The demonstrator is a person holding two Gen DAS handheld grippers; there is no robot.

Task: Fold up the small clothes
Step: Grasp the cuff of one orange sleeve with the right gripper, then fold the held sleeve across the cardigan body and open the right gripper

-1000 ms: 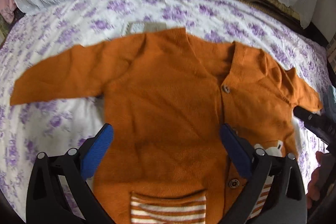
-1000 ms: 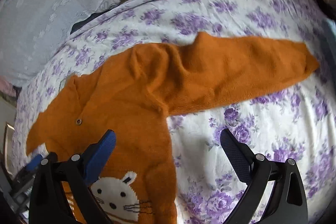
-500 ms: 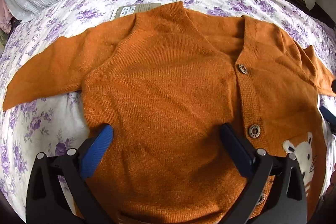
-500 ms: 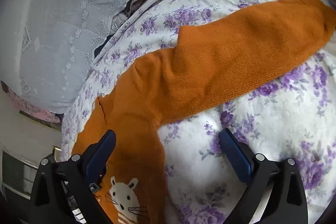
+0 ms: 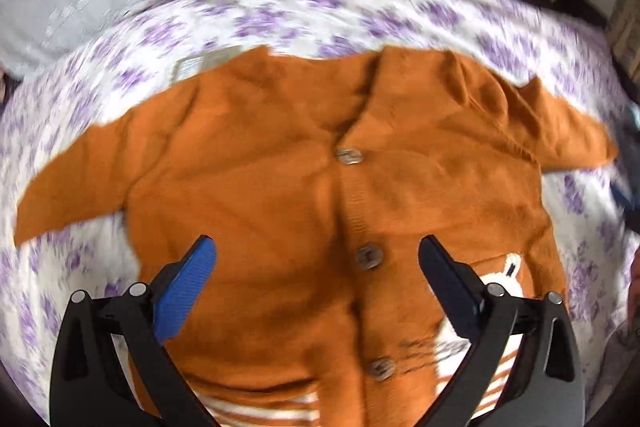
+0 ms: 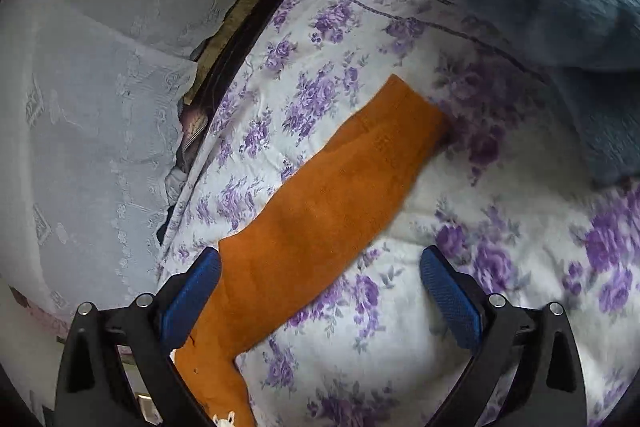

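Observation:
An orange knit cardigan with buttons and a white bunny motif lies face up and spread flat on a purple-flowered bedsheet. My left gripper is open and empty, hovering over the cardigan's lower front, its pads either side of the button placket. In the right wrist view the cardigan's right sleeve stretches out diagonally on the sheet. My right gripper is open and empty above the sleeve's upper part, near the armpit.
A white lace cover is piled along the far side of the bed. A grey-blue fluffy blanket lies beyond the sleeve's cuff. A paper tag lies by the collar. The other gripper's blue tip shows at the right edge.
My left gripper has pulled back and shifted right, now centred over the buttons. My right gripper has swung right along the sleeve, bringing the cuff and the blue blanket into view.

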